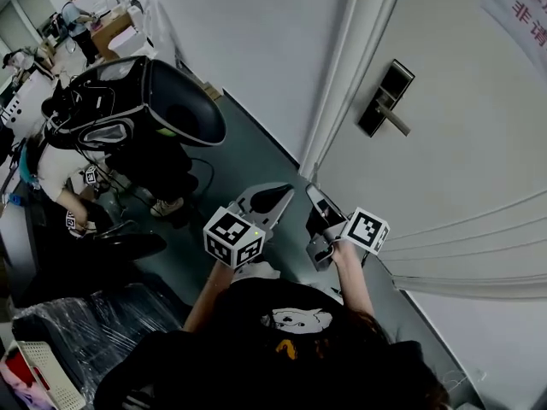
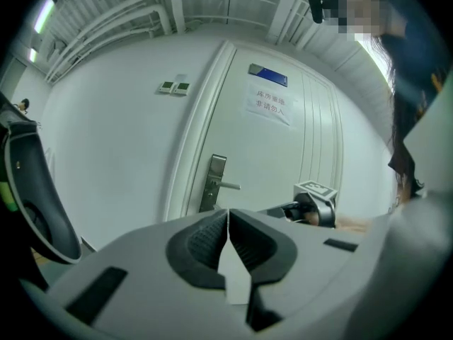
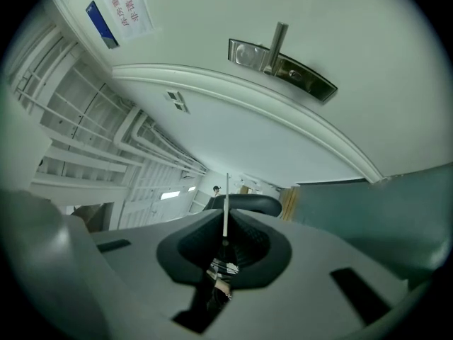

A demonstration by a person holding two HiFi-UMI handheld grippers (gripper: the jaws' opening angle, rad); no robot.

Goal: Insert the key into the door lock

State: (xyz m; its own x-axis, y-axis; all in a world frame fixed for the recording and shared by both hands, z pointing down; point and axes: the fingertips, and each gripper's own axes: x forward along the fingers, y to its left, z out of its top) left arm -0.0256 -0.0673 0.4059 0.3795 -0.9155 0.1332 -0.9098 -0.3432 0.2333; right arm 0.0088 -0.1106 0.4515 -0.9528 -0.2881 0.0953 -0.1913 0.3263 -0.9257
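**A:** why's the key [image 3: 226, 202] poking out past the right tongs [image 3: 226, 227] like that?

**B:** they're clamped on its head, so the blade's free to go in, I'd guess; the lock [image 3: 282, 62] is up on the door [image 3: 368, 48], well apart from it; the left tongs [image 2: 228, 227] are closed on nothing, just idle
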